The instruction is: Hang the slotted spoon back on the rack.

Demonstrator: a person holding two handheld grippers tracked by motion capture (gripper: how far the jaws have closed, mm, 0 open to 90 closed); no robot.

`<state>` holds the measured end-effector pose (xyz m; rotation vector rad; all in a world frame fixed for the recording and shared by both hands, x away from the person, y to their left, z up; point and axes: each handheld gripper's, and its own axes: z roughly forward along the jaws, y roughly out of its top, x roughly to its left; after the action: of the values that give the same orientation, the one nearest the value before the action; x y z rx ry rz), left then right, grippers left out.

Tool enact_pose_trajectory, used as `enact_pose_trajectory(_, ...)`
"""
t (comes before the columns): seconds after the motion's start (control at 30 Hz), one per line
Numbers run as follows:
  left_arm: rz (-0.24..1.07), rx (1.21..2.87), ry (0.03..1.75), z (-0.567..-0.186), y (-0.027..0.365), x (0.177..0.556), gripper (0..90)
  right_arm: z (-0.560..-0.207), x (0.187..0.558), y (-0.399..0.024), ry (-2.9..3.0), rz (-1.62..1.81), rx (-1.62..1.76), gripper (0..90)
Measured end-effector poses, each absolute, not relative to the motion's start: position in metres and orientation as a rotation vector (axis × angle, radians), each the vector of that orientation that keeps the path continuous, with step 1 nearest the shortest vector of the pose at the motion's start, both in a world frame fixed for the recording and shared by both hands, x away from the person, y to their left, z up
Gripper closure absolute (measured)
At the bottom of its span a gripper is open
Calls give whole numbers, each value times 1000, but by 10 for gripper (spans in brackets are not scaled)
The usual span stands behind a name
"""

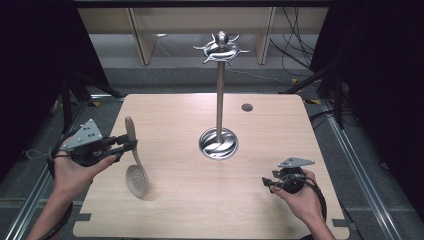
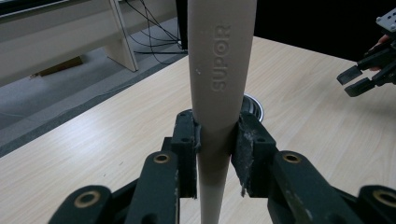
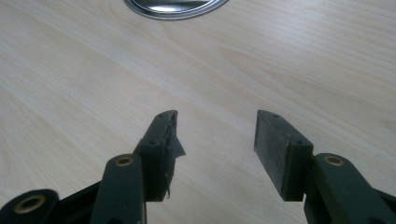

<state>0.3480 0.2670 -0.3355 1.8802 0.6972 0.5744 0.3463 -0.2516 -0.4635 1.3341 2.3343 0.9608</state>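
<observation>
1. Pale wood counter (image 1: 280, 200) in a dark room with shelving behind. Nothing on it but a steel rack and whatever the two hands are carrying.
2. Left jaws first: the left gripper (image 1: 125, 145) is pinching the spoon (image 1: 134, 160), a beige slotted one. In the left gripper view the pads press on both sides of the handle (image 2: 219, 93), a bit below the "SUPOR" lettering, so that grip looks solid.
3. Long axis: the handle runs roughly upright through the jaws, tip up, slotted bowl (image 1: 137, 178) hanging low. From the high view the bowl looks like it's just above or grazing the counter; I can't tell which.
4. Right jaws: the right gripper (image 1: 268, 183) has them spread with nothing between, just bare wood in its own view (image 3: 215, 140). It sits low at the near right, well apart from the spoon.
5. Outward from there: the rack (image 1: 219, 90) stands mid-counter on a round shiny base (image 1: 218, 143), its pole going up to a ring of hooks (image 1: 220, 48) at the top.
6. What the next move hinges on, I'd guess: the rack lies to the right of and beyond the left jaws, and the hooks sit well above the handle tip. The left hand is nearer and already has the spoon, so lifting it up to a hook seems like its job.
</observation>
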Motion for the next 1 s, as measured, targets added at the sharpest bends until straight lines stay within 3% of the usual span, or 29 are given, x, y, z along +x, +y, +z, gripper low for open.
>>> enact_pose_trajectory(1.0,593,1826,666,-320,253,356,705,-461,346,-253,2300,992,1386,494)
